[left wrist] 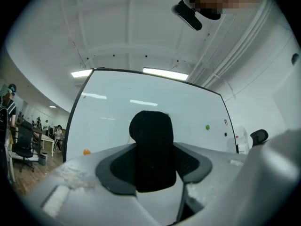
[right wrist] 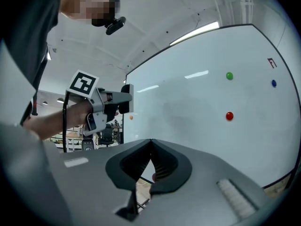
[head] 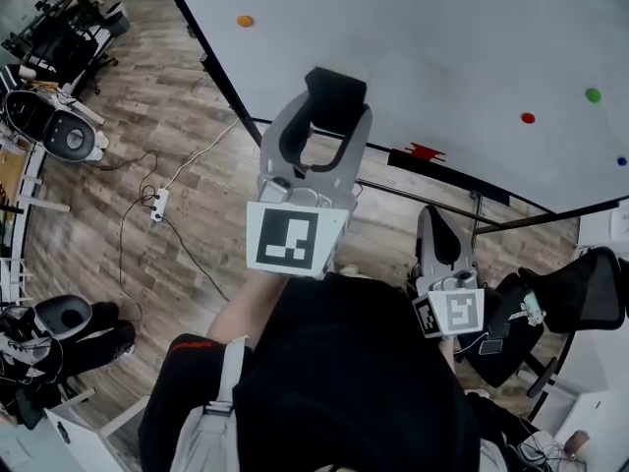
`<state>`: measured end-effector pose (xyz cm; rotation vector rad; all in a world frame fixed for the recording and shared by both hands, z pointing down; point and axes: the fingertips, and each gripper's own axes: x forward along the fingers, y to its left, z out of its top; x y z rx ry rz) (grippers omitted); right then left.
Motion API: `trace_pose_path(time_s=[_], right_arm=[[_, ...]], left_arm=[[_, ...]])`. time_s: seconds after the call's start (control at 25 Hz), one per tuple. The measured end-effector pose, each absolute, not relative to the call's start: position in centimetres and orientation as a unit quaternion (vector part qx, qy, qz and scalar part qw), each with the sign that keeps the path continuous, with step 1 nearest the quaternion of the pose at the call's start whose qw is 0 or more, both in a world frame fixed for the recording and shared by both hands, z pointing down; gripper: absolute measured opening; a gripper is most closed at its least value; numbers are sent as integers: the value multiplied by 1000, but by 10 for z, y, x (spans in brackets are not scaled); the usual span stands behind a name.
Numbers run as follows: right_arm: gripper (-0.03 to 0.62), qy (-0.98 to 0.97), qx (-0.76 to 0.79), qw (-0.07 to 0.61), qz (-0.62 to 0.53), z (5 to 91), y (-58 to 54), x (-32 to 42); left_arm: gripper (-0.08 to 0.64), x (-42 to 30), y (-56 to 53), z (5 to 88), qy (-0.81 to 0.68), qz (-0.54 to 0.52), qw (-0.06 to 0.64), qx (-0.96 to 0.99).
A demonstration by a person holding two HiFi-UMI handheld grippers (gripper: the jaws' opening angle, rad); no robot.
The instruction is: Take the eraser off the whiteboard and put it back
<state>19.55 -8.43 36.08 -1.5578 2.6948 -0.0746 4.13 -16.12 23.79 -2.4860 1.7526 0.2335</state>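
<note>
Left gripper (head: pixel 326 114): raised in front of the whiteboard (head: pixel 442 37), marker cube toward the camera in the head view.
Left jaws: clamped on the eraser (left wrist: pixel 151 157), one pad on each side of it.
Eraser: black with a ribbed surface, standing upright between the left jaws, its rounded top above the pads. It was off the board; the left gripper view showed the whole board, frame included, some way ahead of it.
Right gripper (right wrist: pixel 150 144): lower and to the right in the head view, near the board's bottom rail.
Right jaws: pressed together at the tips, nothing between them.
Whiteboard: surface unmarked, with small round magnets: orange (head: pixel 245 21), red (head: pixel 528 118), green (head: pixel 593 95), blue (head: pixel 621 161).
Surroundings: wood-pattern floor (head: pixel 147 116), white power strip (head: pixel 157 203) with cable, black chair (head: pixel 580 293) at right.
</note>
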Motion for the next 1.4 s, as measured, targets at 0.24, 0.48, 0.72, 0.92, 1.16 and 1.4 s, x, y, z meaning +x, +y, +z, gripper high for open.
trace_pose_path(time_s=[0.24,0.48,0.72,0.92,1.16,1.4], right_arm=[[3,867,-498,13,-7,353,-75,197],[2,866,-499,16,3,345,-75,197],[2,866,-500,21,7,340,-73,196],[2,865,-501,19,4,342,-72,196],[3,866,-500,15,0,346,-74,195],[2,868,-497,15,-2,349,-75,194]], left_arm=[[230,39,-128,259,565,56,57,-821],[230,44,-102,289,544,39,63,-836],[230,51,-81,323,518,13,55,-854],[230,48,-69,345,513,1,39,-857],[230,44,-66,354,514,6,34,-857],[230,44,-70,356,517,4,34,-855]])
